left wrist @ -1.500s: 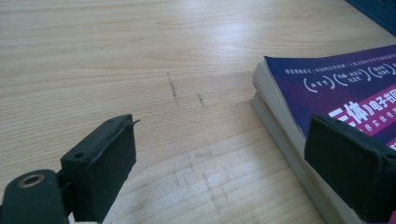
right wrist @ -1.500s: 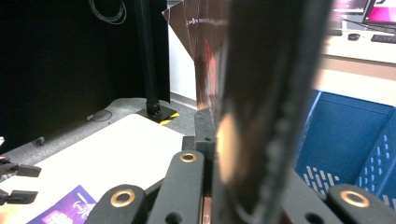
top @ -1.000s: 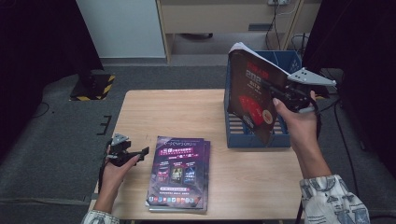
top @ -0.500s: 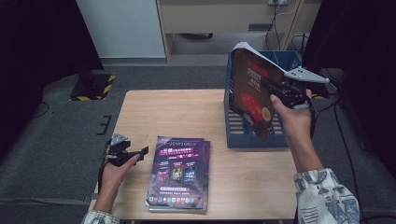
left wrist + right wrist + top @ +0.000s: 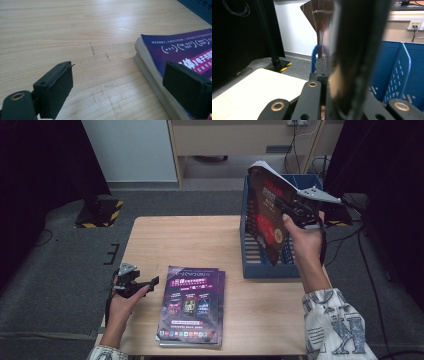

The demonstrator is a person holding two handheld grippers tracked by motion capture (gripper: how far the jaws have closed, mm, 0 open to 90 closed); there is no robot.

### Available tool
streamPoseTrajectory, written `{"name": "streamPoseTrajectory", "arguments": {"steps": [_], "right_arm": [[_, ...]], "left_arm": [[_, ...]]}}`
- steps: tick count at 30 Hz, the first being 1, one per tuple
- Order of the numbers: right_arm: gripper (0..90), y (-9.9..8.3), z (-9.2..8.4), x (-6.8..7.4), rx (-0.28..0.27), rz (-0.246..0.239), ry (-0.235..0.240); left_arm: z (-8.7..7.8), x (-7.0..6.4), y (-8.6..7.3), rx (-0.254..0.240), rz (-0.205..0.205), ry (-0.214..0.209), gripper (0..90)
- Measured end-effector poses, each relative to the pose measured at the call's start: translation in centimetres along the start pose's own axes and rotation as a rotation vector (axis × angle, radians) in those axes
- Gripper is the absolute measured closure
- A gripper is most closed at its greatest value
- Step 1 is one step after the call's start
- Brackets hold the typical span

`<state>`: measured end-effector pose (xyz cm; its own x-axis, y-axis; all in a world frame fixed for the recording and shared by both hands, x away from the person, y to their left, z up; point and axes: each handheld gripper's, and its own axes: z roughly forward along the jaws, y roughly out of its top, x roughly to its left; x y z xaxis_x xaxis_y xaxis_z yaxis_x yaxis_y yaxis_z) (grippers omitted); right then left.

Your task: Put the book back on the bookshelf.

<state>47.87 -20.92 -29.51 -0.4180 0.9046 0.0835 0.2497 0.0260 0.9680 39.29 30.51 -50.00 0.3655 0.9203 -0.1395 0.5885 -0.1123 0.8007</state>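
The right gripper (image 5: 295,212), clenched on a dark magazine (image 5: 267,217), is lowering it toward the blue file rack (image 5: 252,265) while the left gripper (image 5: 150,282) is idling released beside the stack.

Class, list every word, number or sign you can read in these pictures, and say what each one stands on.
Purple book on the stack, left gripper view: large white Chinese characters "电子书国", partly cut off by a jaw.
Same cover: small white words in three ovals, too small to read.
Dark book held by the right gripper: red and white print, blurred.
Its cover edge, right gripper view: faint lettering, unreadable.
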Motion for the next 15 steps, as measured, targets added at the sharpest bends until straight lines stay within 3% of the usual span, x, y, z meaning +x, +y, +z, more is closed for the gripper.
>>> {"name": "streamPoseTrajectory", "arguments": {"steps": [6, 15], "right_arm": [[87.0, -0.1, 0.9, 0.0, 0.002, 0.018, -0.020], [87.0, -0.3, 1.9, 0.2, 0.011, 0.014, -0.015]], "left_arm": [[0.0, 0.0, 0.0, -0.002, 0.003, -0.002, 9.3], [0.0, 0.0, 0.0, -0.004, -0.003, -0.007, 9.3]]}}
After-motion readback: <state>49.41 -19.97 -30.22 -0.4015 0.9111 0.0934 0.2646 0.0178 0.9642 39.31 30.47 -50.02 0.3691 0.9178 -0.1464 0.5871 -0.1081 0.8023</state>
